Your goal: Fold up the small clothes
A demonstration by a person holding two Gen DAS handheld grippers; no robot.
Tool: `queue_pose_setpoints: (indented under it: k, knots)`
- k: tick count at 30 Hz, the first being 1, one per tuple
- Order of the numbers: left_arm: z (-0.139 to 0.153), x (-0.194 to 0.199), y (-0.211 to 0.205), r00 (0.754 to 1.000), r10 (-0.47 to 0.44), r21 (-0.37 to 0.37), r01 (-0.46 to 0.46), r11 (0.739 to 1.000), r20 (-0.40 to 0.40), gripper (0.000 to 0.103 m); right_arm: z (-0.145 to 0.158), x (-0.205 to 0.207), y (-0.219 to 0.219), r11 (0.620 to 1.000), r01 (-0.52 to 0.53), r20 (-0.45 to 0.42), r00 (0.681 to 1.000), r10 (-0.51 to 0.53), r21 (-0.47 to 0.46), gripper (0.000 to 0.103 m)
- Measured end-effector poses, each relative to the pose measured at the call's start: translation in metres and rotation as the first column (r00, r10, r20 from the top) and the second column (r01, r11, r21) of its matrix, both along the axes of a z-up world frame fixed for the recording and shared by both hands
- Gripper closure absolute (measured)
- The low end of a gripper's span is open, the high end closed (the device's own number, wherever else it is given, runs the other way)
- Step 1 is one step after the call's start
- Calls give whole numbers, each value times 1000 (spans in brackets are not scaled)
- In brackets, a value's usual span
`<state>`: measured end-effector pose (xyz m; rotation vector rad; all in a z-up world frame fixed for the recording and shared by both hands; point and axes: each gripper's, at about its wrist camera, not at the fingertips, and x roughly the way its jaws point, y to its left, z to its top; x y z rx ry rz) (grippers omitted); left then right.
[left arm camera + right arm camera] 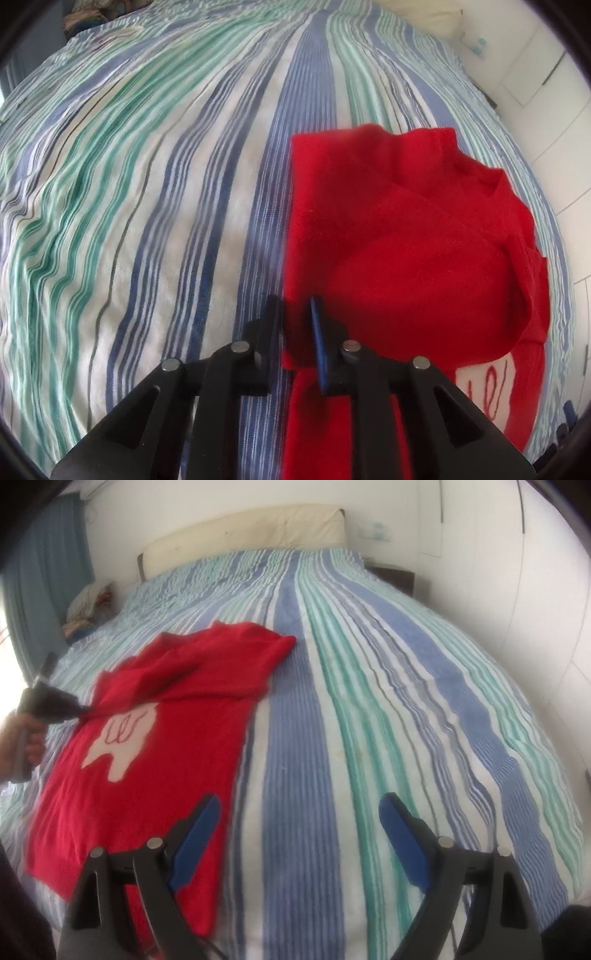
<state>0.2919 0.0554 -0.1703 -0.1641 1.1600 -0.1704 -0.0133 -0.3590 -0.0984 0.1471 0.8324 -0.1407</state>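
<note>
A red sweater (159,760) with a cream figure on its front lies on the striped bedspread (369,701), its upper part folded over in a heap. In the left wrist view the sweater (399,236) fills the right half. My left gripper (295,314) is shut on a fold of red cloth at the sweater's left edge and holds it up. It shows in the right wrist view (83,712) at the far left, gripping the sweater. My right gripper (297,816) is open and empty, above the bedspread just right of the sweater's lower edge.
A cream headboard (243,528) stands at the far end of the bed. A pile of folded clothes (86,609) lies at the far left. A dark nightstand (395,574) sits at the far right by the white wall. Blue curtains (48,565) hang left.
</note>
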Motion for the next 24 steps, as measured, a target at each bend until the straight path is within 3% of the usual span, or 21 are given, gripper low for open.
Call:
queue_pose_setpoints:
  k: [1, 2, 4, 7, 10, 13, 15, 17, 20, 24]
  knots:
    - [2, -3, 2, 1000, 15, -9, -15, 1000, 2, 59, 7, 15, 5, 999, -32, 1, 999, 32, 30, 16]
    - [3, -6, 9, 1000, 27, -13, -27, 1000, 4, 50, 15, 32, 11, 996, -60, 2, 998, 60, 61, 16]
    - [7, -18, 19, 1000, 20, -7, -20, 1000, 17, 49, 28, 73, 26, 986, -111, -28, 993, 116, 125, 16]
    - [12, -48, 31, 1000, 6, -4, -5, 1000, 30, 41, 29, 144, 63, 971, -169, -146, 970, 194, 169, 16]
    - [11, -83, 41, 999, -4, -53, 6, 999, 37, 36, 25, 207, 104, 978, -164, -154, 971, 183, 129, 16]
    - [2, -118, 54, 999, 13, -105, -9, 994, 33, 35, 12, 256, 138, 977, -151, -143, 974, 173, 154, 16]
    - [-1, -134, 65, 999, 29, -136, -22, 990, 46, 35, -4, 275, 152, 986, -150, -184, 970, 161, 72, 19]
    - [-4, -147, 76, 996, 47, -171, -33, 985, 78, 35, -17, 273, 140, 995, -102, -222, 970, 98, -7, 22]
    - [-6, -153, 83, 995, 59, -199, -41, 979, 84, 35, -22, 236, 90, 1000, 2, -238, 971, 2, 15, 22]
    - [0, -149, 78, 993, 46, -175, -27, 984, 106, 32, -17, 168, 26, 991, 131, -232, 964, -128, -3, 22]
